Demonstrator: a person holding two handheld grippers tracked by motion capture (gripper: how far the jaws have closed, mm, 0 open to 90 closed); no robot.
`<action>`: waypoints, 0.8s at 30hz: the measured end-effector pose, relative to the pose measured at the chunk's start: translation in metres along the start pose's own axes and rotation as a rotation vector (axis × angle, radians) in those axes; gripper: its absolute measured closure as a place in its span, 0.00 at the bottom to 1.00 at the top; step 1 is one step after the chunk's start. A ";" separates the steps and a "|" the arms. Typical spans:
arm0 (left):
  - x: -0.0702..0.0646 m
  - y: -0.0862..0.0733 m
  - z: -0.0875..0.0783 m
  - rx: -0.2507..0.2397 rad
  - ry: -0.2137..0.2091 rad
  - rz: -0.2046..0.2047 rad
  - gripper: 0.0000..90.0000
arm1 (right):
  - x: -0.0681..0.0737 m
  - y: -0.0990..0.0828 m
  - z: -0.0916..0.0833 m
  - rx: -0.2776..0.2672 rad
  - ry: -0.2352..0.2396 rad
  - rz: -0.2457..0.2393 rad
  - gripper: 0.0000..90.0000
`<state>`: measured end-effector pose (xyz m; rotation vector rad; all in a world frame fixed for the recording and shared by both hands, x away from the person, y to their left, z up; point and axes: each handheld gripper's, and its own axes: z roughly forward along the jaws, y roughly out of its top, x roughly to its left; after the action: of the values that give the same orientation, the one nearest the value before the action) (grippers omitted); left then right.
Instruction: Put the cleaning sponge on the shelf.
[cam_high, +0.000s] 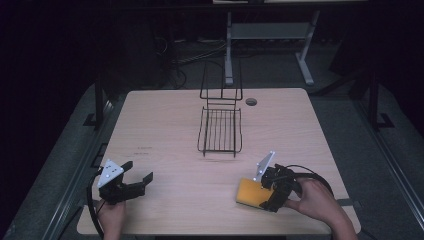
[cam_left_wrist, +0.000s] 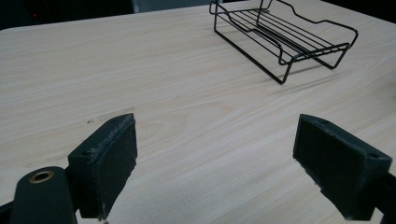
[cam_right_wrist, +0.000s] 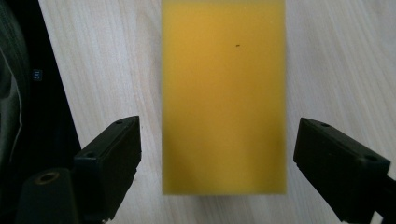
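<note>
Right gripper (cam_right_wrist: 217, 158) — jaws wide apart on either side of the yellow sponge (cam_right_wrist: 223, 93), not touching. Left gripper (cam_left_wrist: 215, 158) — jaws spread over bare table (cam_left_wrist: 140, 70), well apart from the wire rack (cam_left_wrist: 285, 39).

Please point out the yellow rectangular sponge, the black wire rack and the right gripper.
yellow rectangular sponge (cam_right_wrist: 223, 93), right gripper view, middle of its top face.
black wire rack (cam_high: 220, 131), high view, its floor bars.
right gripper (cam_right_wrist: 217, 154), right gripper view, midway between its open jaws.
</note>
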<state>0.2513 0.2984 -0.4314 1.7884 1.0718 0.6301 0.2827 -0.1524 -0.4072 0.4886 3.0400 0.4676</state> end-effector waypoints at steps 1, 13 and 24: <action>0.000 0.000 0.000 -0.002 0.000 -0.005 0.14 | 0.000 0.001 0.001 0.002 0.000 0.000 0.17; 0.001 0.000 -0.001 -0.003 0.002 -0.008 0.14 | -0.002 0.011 0.010 0.027 0.008 -0.011 0.16; 0.002 0.000 -0.003 -0.008 0.001 -0.013 0.14 | -0.002 0.017 0.018 0.046 0.007 -0.019 0.16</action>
<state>0.2498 0.3011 -0.4305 1.7732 1.0795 0.6265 0.2912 -0.1322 -0.4196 0.4612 3.0650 0.3996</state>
